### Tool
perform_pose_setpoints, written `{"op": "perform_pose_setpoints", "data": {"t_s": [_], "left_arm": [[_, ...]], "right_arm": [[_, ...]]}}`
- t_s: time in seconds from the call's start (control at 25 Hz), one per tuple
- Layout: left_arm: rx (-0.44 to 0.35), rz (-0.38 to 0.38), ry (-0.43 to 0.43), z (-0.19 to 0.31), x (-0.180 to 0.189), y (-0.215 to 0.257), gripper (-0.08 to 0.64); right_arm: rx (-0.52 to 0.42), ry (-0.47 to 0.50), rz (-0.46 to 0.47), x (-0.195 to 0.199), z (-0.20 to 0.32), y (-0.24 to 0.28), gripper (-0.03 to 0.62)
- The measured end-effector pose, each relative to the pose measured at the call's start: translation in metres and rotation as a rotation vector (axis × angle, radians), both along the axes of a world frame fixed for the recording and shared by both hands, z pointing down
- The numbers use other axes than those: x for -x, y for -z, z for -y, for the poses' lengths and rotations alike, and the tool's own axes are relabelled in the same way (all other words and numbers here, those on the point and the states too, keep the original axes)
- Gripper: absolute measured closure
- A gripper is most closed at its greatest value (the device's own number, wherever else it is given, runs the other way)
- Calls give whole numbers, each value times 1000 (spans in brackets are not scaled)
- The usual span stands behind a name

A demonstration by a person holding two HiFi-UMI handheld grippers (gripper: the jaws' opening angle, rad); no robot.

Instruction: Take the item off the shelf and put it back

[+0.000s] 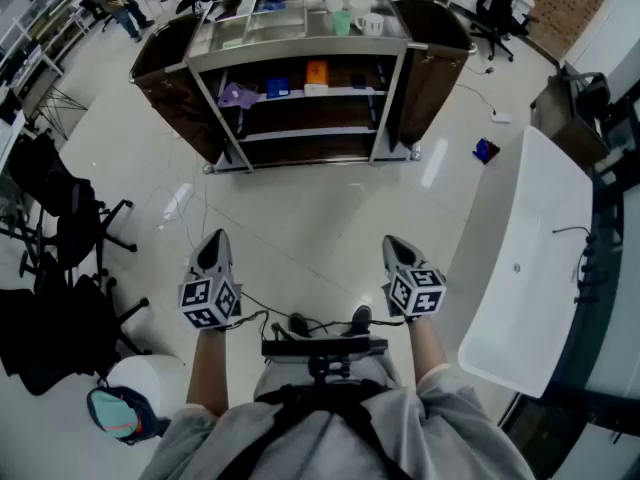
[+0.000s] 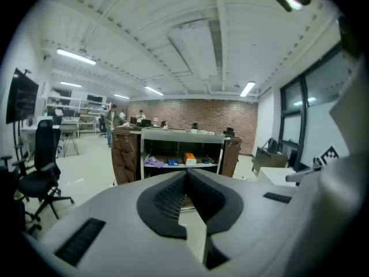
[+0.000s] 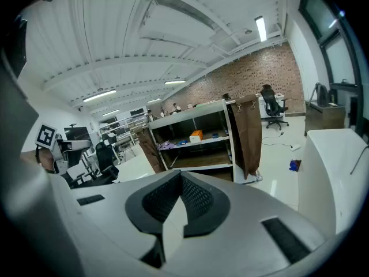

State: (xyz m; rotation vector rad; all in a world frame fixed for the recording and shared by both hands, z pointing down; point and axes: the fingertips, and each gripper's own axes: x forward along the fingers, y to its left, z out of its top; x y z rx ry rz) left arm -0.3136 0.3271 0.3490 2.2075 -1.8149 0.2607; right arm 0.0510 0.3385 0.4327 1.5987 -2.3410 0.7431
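A metal shelf unit (image 1: pixel 300 134) stands on the floor a few steps ahead of me. Its upper shelf carries an orange box (image 1: pixel 316 72), a blue item (image 1: pixel 277 88) and a purple item (image 1: pixel 238 95). My left gripper (image 1: pixel 215 243) and right gripper (image 1: pixel 395 246) are held side by side over bare floor, well short of the shelf, and both point toward it. The left gripper (image 2: pixel 185 173) is shut with nothing between its pads, the orange box (image 2: pixel 189 158) far beyond it. The right gripper (image 3: pixel 180 173) is shut and empty too, the orange box (image 3: pixel 196 135) distant.
Brown bags (image 1: pixel 168 78) hang on both sides of the shelf unit, and cups (image 1: pixel 340 18) sit on its top. Black office chairs (image 1: pixel 60 218) stand at the left. A white table (image 1: pixel 530 258) runs along the right. A small blue object (image 1: pixel 486 151) lies on the floor.
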Motion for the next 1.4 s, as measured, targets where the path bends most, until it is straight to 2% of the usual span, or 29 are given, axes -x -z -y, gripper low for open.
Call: {"op": "perform_pose_setpoints", "data": {"t_s": [0.2, 0.4, 0.96, 1.2, 1.4], "left_arm": [[34, -7, -31, 6, -25, -12, 553], [61, 16, -35, 8, -45, -22, 554], [72, 29, -1, 18, -123, -19, 554], [74, 54, -2, 24, -148, -12, 554], [79, 91, -28, 38, -155, -11, 553]], "right_arm": [[-12, 1, -37, -12, 4, 0, 583], [-48, 49, -169, -24, 10, 1, 583], [-186, 185, -408, -72, 49, 23, 583], [-215, 210, -425, -86, 70, 26, 583], [-249, 247, -501, -80, 87, 22, 583]]}}
